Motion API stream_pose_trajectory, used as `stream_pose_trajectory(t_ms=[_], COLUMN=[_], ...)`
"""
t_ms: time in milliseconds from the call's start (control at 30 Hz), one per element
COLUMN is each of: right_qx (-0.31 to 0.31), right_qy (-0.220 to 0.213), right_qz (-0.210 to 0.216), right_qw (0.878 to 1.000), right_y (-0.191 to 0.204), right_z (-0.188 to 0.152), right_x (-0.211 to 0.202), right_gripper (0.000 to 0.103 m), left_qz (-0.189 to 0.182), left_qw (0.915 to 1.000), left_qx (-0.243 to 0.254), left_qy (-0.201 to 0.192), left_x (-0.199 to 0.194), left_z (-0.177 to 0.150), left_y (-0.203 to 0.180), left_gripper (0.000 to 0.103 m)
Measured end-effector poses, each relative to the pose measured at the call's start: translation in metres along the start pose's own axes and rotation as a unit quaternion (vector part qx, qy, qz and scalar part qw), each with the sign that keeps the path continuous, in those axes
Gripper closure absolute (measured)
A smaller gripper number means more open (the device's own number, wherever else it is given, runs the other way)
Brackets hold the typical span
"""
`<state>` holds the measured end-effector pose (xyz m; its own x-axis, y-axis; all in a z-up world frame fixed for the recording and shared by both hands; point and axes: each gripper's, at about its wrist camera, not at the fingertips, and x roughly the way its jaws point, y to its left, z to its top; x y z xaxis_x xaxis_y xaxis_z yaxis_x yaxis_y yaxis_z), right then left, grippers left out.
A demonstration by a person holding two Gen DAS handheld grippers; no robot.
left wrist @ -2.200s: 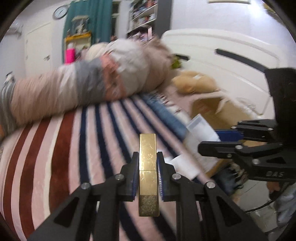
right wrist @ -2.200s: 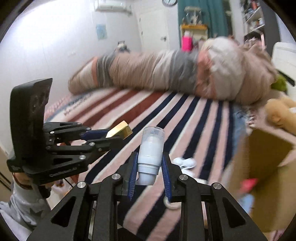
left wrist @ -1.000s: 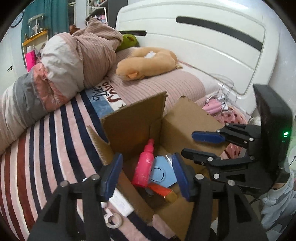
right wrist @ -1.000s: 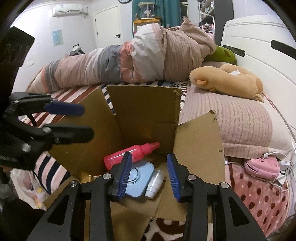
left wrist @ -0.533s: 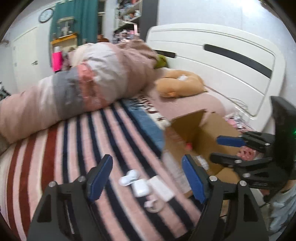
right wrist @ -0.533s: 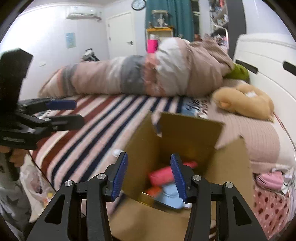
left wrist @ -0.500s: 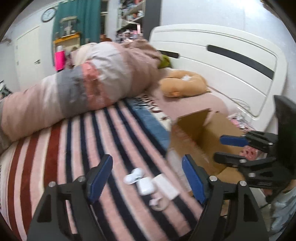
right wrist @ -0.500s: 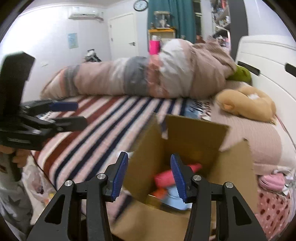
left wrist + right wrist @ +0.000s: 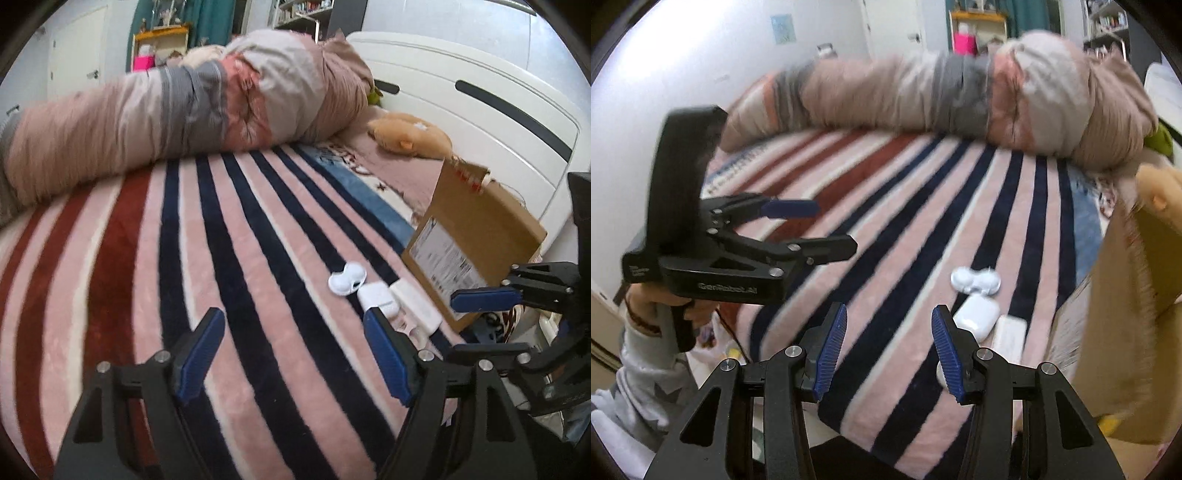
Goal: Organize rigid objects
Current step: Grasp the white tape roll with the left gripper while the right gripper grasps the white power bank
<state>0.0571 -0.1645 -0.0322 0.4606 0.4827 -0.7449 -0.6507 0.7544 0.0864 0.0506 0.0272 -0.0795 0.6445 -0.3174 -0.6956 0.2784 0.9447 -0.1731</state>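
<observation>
Three white items lie on the striped blanket next to the cardboard box (image 9: 476, 236): a small white contact-lens-style case (image 9: 347, 282), an earbud case (image 9: 378, 302) and a flat white block (image 9: 417, 308). They also show in the right wrist view: the lens case (image 9: 975, 280), the earbud case (image 9: 977, 316), the block (image 9: 1008, 338), the box (image 9: 1123, 332). My left gripper (image 9: 291, 356) is open and empty, just short of them. My right gripper (image 9: 886, 352) is open and empty, left of the earbud case. The right gripper also shows in the left wrist view (image 9: 491, 325).
A rolled striped duvet (image 9: 177, 110) lies across the far side of the bed. A tan plush toy (image 9: 410, 138) rests by the white headboard (image 9: 480, 107). A small white ring (image 9: 413, 334) lies by the block. The bed edge runs under both grippers.
Both grippers let go of the gold item and the white bottle over the box. They have since swung left, away from the box, to the white items on the blanket.
</observation>
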Motion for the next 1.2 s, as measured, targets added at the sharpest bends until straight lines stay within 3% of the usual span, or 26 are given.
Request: stream_pose_trajectory(t_ms=[133,333,533,633,733,900,967,1033,1200], right_qx=[0.032,0.051,0.062,0.057,0.016,-0.043,-0.051,-0.052,-0.023], right_qy=[0.034,0.080,0.113,0.105,0.088,0.064,0.080,0.089,0.048], right_qz=[-0.029,-0.108,-0.087,-0.086,-0.087,-0.024,-0.014,-0.027,-0.097], right_qw=[0.998,0.990,0.988,0.989,0.992,0.997,0.995,0.994,0.994], right_y=[-0.017,-0.043,-0.049,-0.048,-0.036,-0.004,0.003,0.007,-0.012], right_z=[-0.011,-0.030,-0.041,-0.041,-0.033,-0.018,-0.015,-0.015,-0.026], right_x=[0.033,0.067,0.076,0.075,0.079,0.091,0.100,0.100,0.054], right_gripper=[0.059,0.059,0.059,0.066,0.066,0.066,0.059,0.045,0.044], left_qz=[-0.038,-0.070,-0.075,-0.078,-0.073,-0.063,-0.055,-0.049,-0.064], left_qw=[0.9990,0.9965,0.9959,0.9958,0.9965,0.9974,0.9979,0.9982,0.9973], left_qx=[-0.011,-0.005,0.005,0.004,0.004,-0.005,-0.009,-0.012,0.000], left_qy=[0.019,0.044,0.052,0.048,0.041,0.033,0.032,0.032,0.037], left_x=[0.032,0.068,0.082,0.077,0.067,0.050,0.046,0.043,0.043], left_z=[-0.009,-0.015,-0.017,-0.019,-0.019,-0.018,-0.020,-0.023,-0.033], left_y=[0.004,-0.002,-0.010,-0.009,-0.004,0.009,0.012,0.015,0.008], left_gripper=[0.028,0.028,0.028,0.028,0.028,0.028,0.028,0.028,0.028])
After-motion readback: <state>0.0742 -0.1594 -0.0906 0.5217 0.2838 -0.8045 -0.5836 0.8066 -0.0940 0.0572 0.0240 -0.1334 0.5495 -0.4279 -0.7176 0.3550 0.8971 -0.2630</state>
